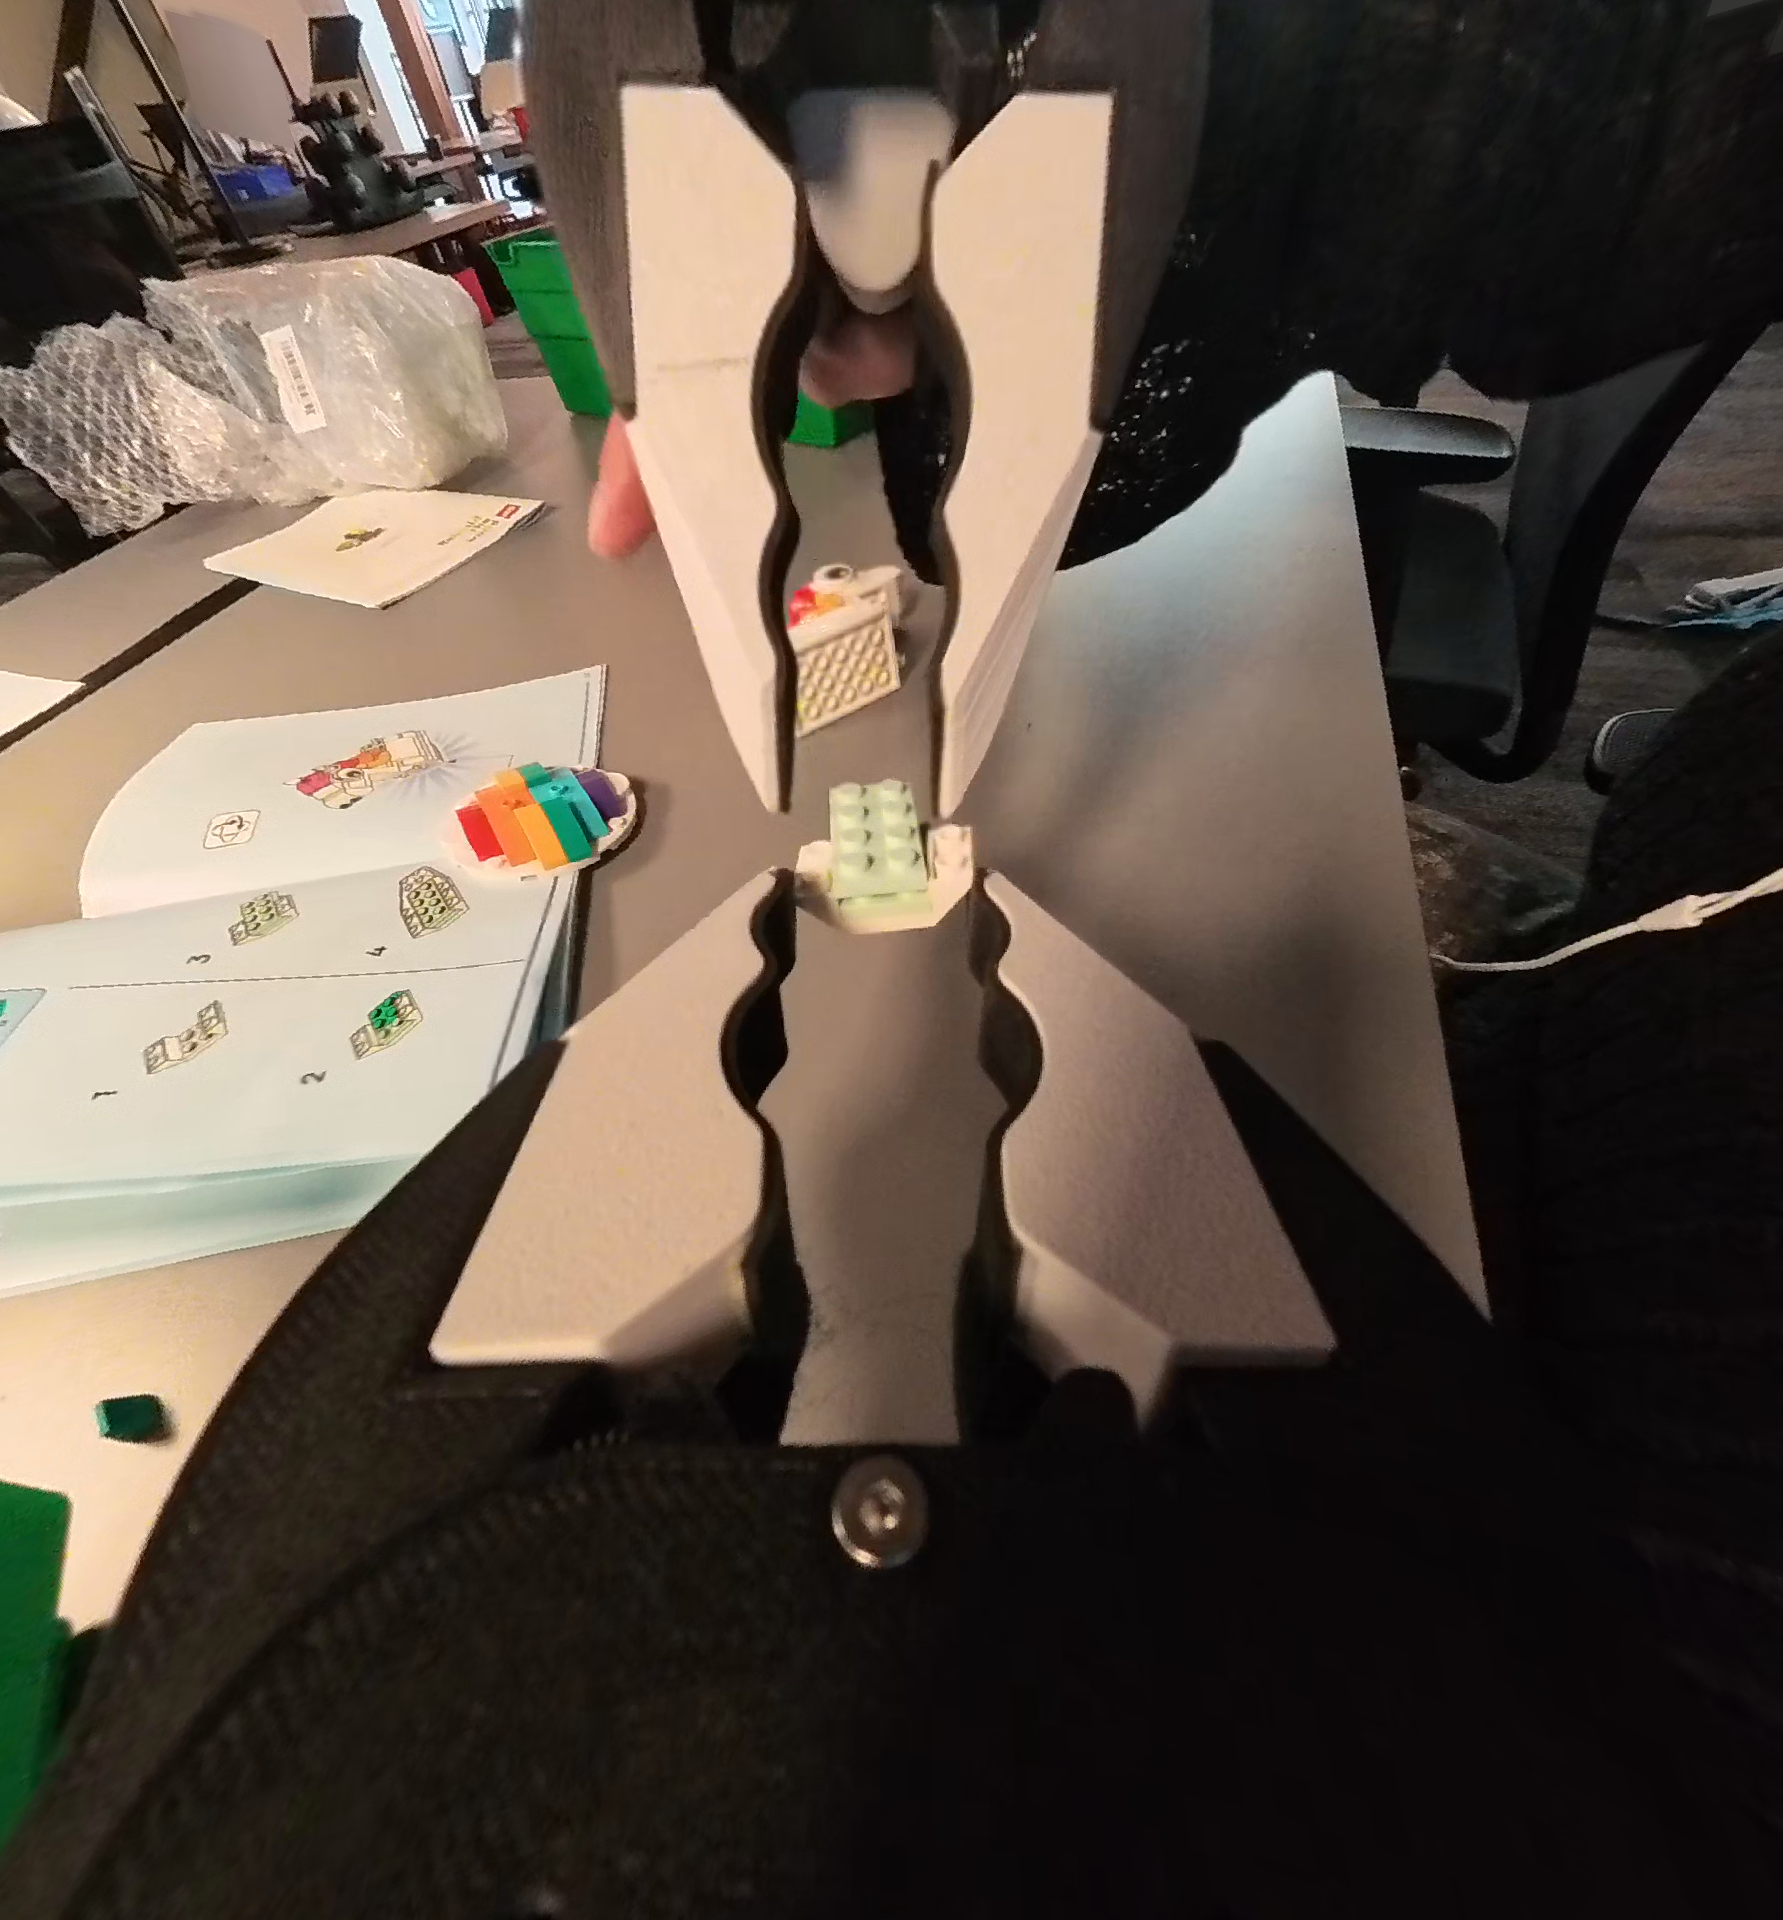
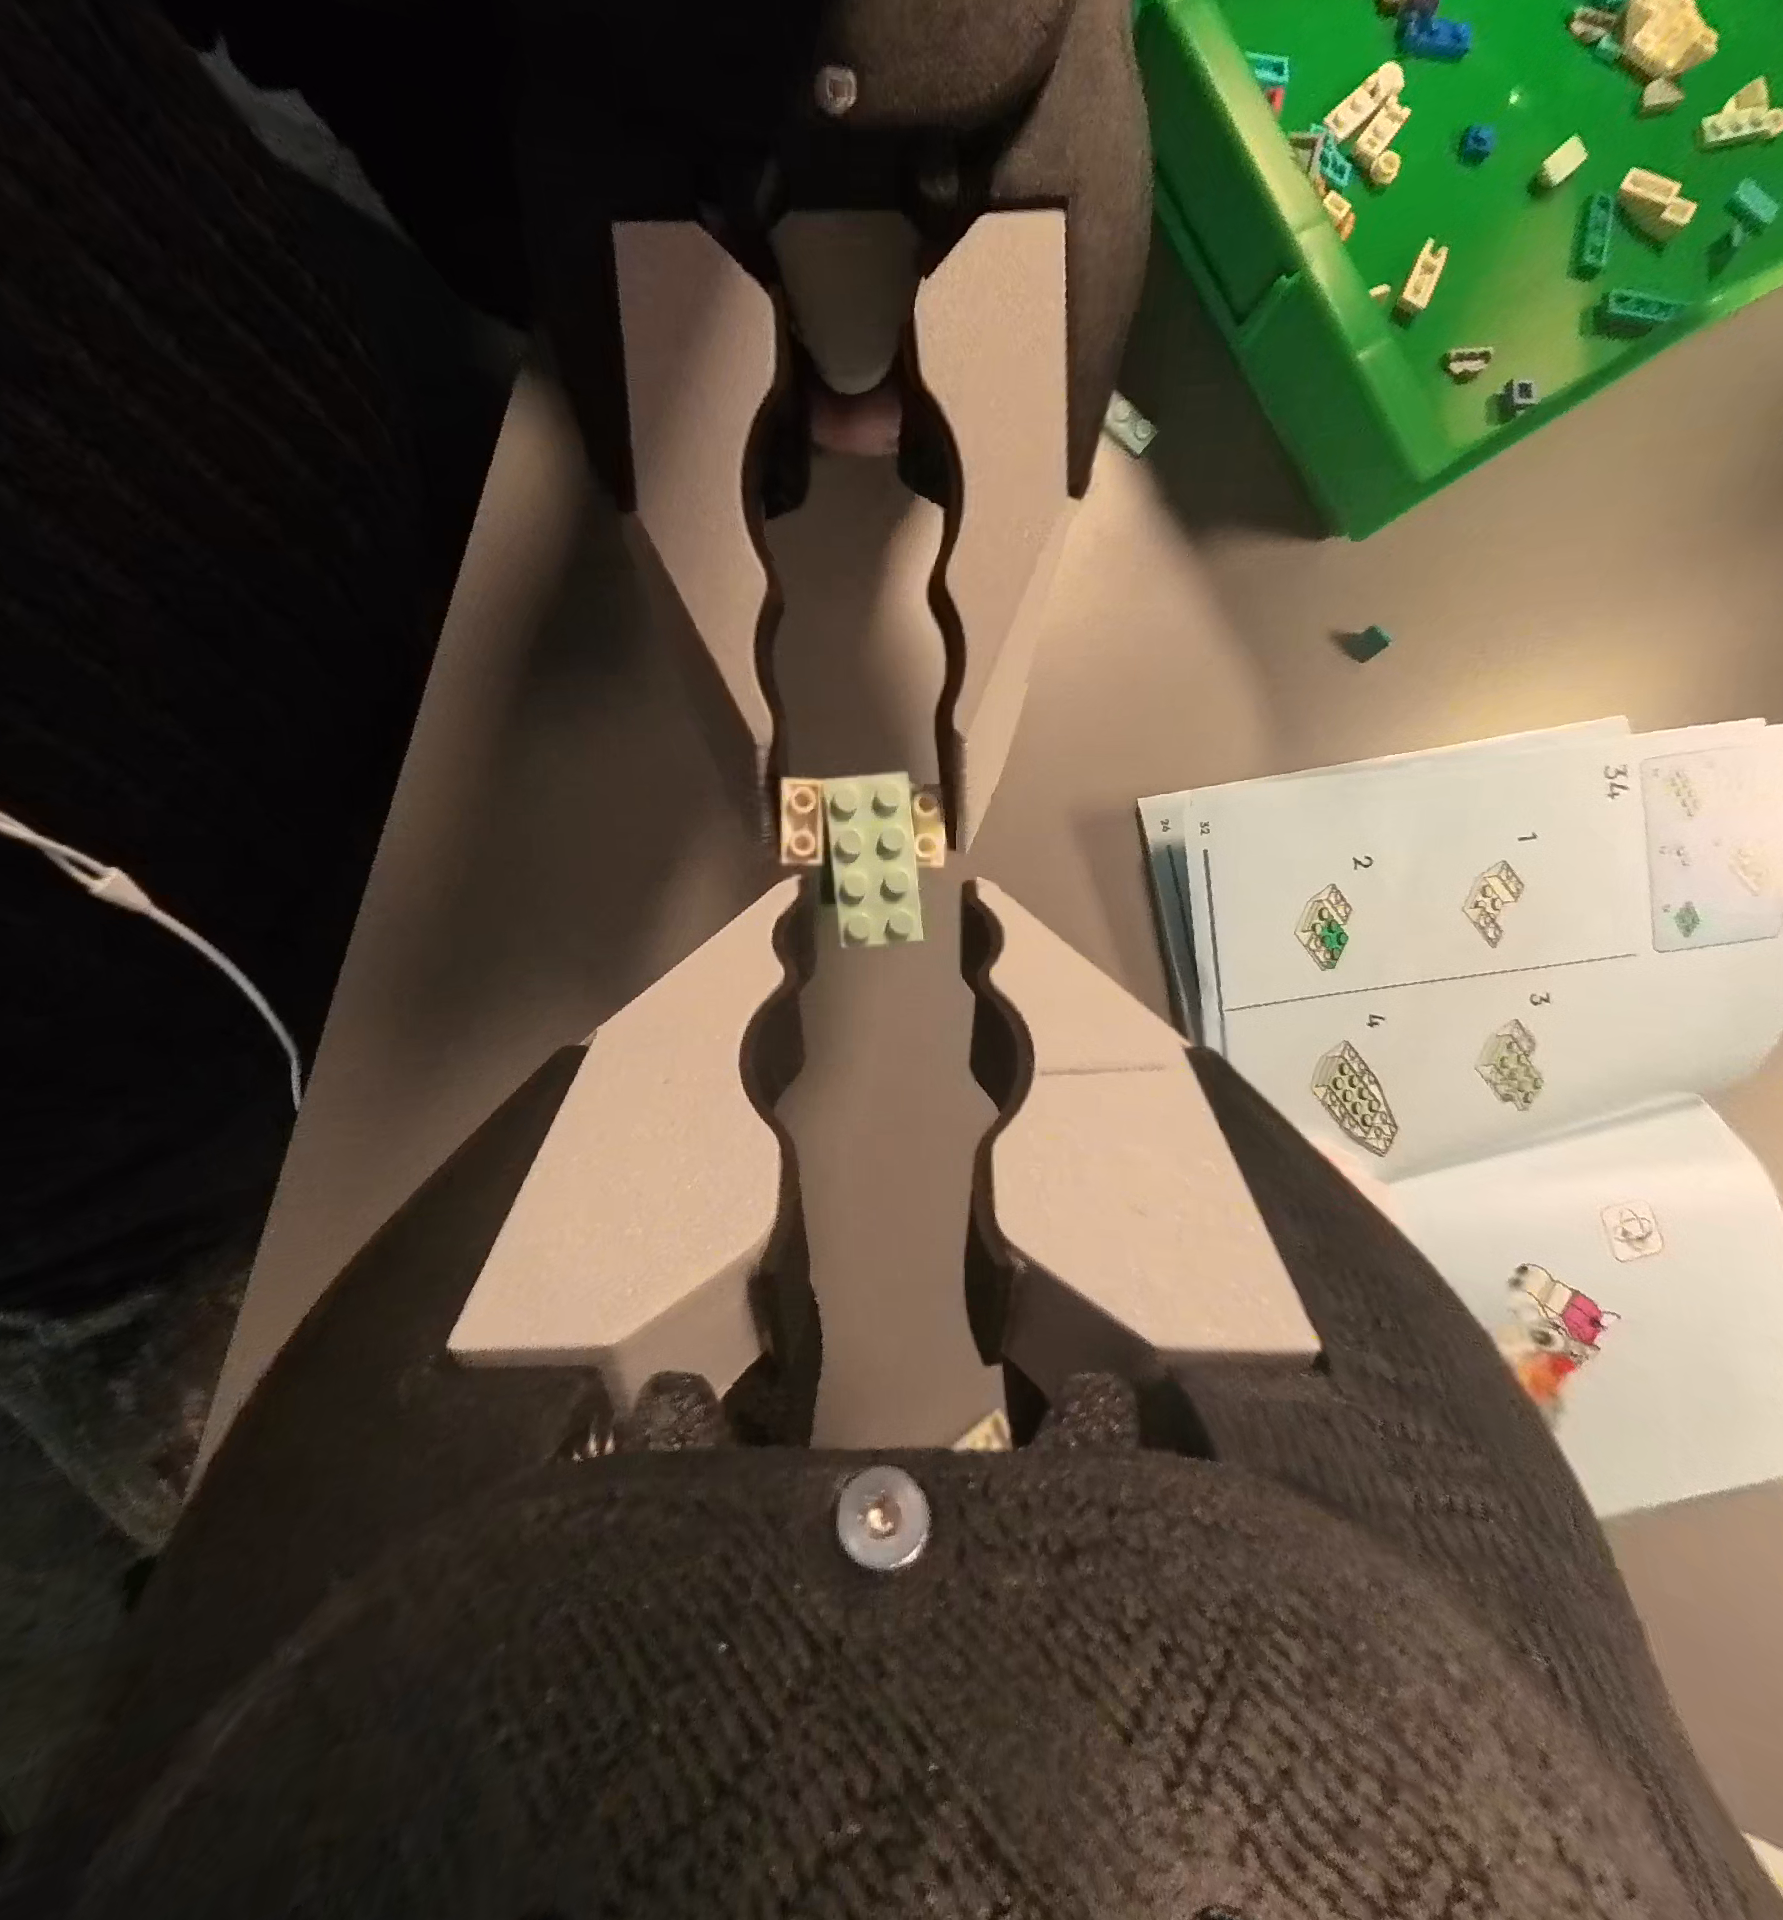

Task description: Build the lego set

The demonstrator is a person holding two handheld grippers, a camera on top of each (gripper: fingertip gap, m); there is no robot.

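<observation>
- Left wrist view: the left gripper (image 1: 882,883) clamps the white brick base (image 1: 882,906) of a small assembly topped by a pale green plate (image 1: 874,836), above the grey table (image 1: 658,644).
- The right gripper (image 1: 861,805) faces it, fingertips straddling the plate; whether it grips is unclear.
- Right wrist view: the same assembly sits between both grippers' tips, beside the open instruction booklet (image 2: 1489,1039) and green parts bin (image 2: 1489,260).

Left gripper (image 1: 882,883) and right gripper (image 1: 861,805) meet tip to tip over the brick assembly (image 1: 882,868), blocking both ends; open booklet (image 1: 243,997) and rainbow piece (image 1: 544,816) crowd one side of the table (image 1: 658,935).

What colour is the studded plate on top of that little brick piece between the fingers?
Pale mint green plate, on cream-white bricks; clearest in the right wrist view.
</observation>
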